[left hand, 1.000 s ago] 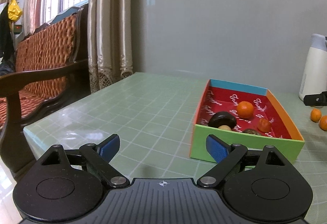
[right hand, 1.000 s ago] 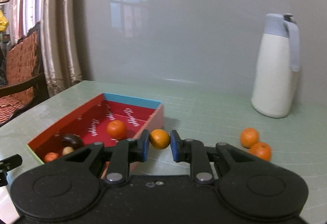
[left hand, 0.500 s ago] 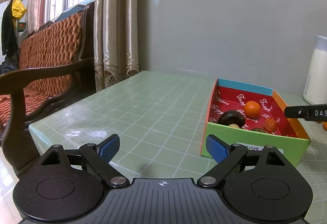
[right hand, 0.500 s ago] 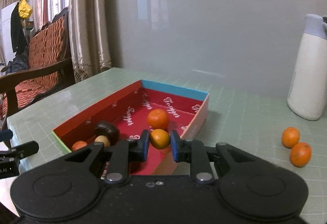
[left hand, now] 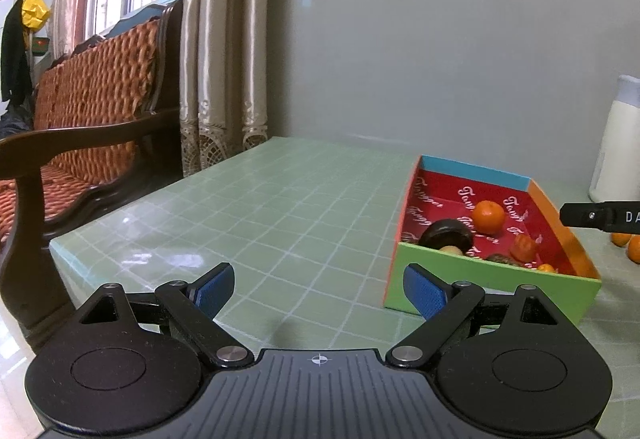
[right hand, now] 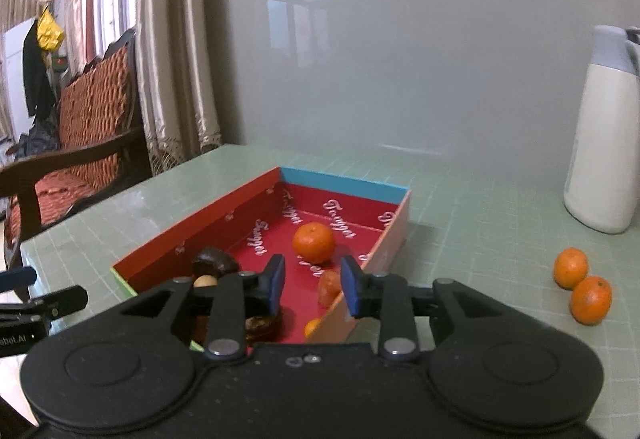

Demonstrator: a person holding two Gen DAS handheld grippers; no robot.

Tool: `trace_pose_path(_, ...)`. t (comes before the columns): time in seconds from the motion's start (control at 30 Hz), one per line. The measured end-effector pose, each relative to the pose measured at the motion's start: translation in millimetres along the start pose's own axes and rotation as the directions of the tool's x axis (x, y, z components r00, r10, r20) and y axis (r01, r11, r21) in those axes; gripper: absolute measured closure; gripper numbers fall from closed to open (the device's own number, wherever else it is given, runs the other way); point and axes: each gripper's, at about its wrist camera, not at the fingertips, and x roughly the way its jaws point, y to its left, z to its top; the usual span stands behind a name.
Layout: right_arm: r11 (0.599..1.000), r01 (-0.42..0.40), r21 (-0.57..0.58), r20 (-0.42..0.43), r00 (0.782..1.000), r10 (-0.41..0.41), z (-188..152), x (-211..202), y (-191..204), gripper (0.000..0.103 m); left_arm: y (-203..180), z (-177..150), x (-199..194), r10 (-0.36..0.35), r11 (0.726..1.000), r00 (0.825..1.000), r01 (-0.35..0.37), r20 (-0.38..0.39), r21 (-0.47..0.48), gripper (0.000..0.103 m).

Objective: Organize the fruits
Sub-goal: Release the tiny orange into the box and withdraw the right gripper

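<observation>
The right gripper (right hand: 312,285) hangs over the near right corner of the box (right hand: 344,179). Its jaws have just been opening and now stand a little apart with nothing between the pads; half a second ago they pinched a small orange. A small orange (right hand: 313,327) now lies low against the box's right wall at 6 o'clock of the gripper's gap, partly hidden; whether it is the same fruit I cannot tell. Inside the box a larger orange (right hand: 314,242) sits at 12 o'clock of the jaws, a reddish fruit (right hand: 330,287) just behind the gap, and a dark round fruit (right hand: 214,263) at 10 o'clock near the left wall. Two loose oranges (right hand: 582,285) touch each other on the green table (right hand: 472,239) at 3 o'clock, well apart from the box, with the white jug (right hand: 604,155) at 1 o'clock behind them.

The left gripper (left hand: 320,289) is as before, jaws wide and empty, over bare table; the box's green front wall is just beside its right finger. From there open tabletop runs from 9 to 12 o'clock up to the table's left edge.
</observation>
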Motion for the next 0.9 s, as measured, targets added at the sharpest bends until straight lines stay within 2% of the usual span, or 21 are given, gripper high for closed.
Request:
trace_pose_path(0.07,1.0,0.02,0.015,0.008,1.0,-0.02,-0.5,-3.9,-7.7,0.068,-4.4,0.3,0.6,-0.009,1.0,1.0,0.009,-0.002,0.003,0.012)
trace_pose_path(0.27,0.994,0.092,0.065,0.029,0.995,-0.094,-6.5,-19.9,-39.0,0.045,-27.9,3.0,2.1,-0.061,0.998,0.998,0.061,-0.007,0.027,0.012)
trace_pose_path(0.33,0.989,0.127,0.07,0.036,0.991,-0.129,-9.5,-26.2,-49.0,0.034,-38.4,4.0,1.6,-0.085,0.996,0.996,0.085,-0.012,0.034,0.012)
trace_pose_path(0.47,0.977,0.187,0.102,0.03,0.981,-0.19,-14.5,-38.7,-72.3,0.032,-64.0,7.8,-2.2,-0.13,0.989,0.991,0.13,-0.006,0.071,0.012)
trace_pose_path(0.53,0.968,0.216,0.127,0.033,0.975,-0.222,-17.5,-47.0,-85.2,0.02,-77.2,11.4,-3.6,-0.161,0.984,0.987,0.161,-0.01,0.076,0.012)
trace_pose_path(0.6,0.955,0.259,0.146,0.037,0.963,-0.267,-20.5,-55.7,-97.7,0.014,-90.5,14.3,-5.2,-0.187,0.979,0.982,0.187,-0.011,0.079,0.012)
trace_pose_path(0.9,0.883,0.4,0.247,0.022,0.908,-0.418,-35.2,-91.9,-153.9,0.011,-164.8,22.6,-9.9,-0.31,0.94,0.95,0.31,-0.02,0.14,0.012)
